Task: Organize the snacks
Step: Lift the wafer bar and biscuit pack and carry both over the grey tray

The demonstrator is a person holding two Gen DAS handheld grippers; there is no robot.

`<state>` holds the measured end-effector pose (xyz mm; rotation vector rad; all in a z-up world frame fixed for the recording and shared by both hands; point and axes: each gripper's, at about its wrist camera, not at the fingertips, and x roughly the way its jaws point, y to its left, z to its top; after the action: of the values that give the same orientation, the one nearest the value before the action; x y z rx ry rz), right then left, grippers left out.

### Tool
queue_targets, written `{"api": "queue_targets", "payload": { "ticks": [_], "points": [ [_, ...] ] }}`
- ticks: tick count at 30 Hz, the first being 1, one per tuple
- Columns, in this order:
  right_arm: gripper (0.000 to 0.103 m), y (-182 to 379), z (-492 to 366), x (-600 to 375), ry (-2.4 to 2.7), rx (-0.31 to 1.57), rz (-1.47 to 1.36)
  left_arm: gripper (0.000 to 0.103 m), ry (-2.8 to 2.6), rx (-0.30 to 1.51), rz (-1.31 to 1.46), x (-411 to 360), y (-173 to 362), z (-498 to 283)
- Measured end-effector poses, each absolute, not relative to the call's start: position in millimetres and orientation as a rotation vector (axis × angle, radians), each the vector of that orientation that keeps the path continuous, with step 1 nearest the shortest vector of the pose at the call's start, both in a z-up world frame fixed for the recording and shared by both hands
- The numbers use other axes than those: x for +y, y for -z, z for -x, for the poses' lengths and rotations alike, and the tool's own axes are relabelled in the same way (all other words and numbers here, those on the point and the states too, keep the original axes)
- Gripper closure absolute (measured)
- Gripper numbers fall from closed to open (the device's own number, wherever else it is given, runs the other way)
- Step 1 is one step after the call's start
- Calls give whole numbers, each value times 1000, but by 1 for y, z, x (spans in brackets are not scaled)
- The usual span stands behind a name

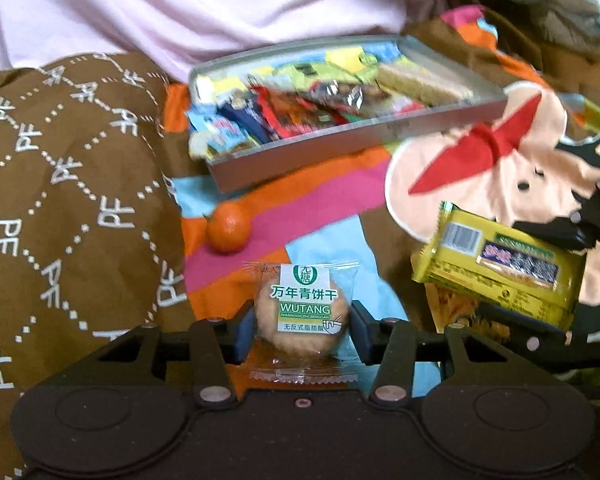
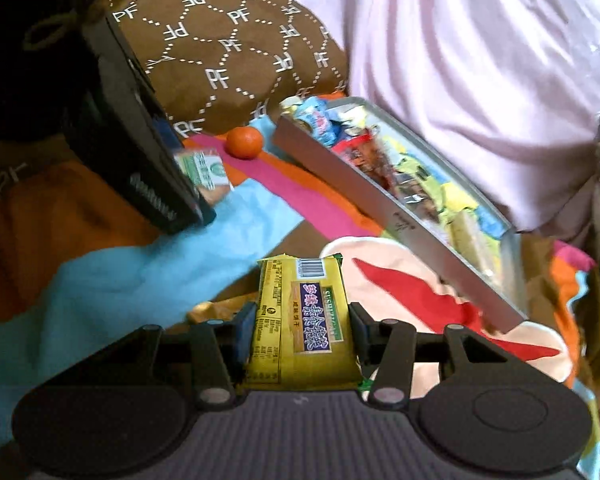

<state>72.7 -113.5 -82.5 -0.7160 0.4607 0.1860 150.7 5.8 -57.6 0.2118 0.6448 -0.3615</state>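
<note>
Clear plastic wrap is being clamped by the left hand-held gripper (image 1: 302, 326), its pads pressing both sides of a round biscuit packet (image 1: 302, 306) held above the patterned bedspread (image 1: 236, 264). A yellow cracker packet (image 2: 300, 322) is being gripped across its width by the right hand-held gripper (image 2: 300, 334). Both packets are judged light, crinkly and slippery, with brittle contents, so a hold across the flat middle with modest pressure is being advised. A grey tray (image 1: 364, 140) is lying ahead, already crowded with wrapped snacks; open room inside appears limited. Its raised near rim is being treated as the edge to clear. A small orange (image 1: 228, 228) is resting just beside the tray, and cloth folds are bordering the approach.
</note>
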Motion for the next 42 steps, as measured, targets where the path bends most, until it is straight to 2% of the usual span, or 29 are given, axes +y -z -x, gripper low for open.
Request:
{"api": "queue_targets", "payload": {
  "ticks": [23,29,34,42],
  "points": [
    [50,65,-76,-124,-93,249,790,53,229,567,-139,12,37,-148],
    [50,67,-80,-124,-103,231,771,53,127,466,-111,2,13,-155],
    [50,66,-86,-128,-93,183,785,53,113,405,-87,-8,-9,-177],
    [50,38,-130,-144,-64,109,817,52,140,411,-57,-37,-37,-245]
  ]
}}
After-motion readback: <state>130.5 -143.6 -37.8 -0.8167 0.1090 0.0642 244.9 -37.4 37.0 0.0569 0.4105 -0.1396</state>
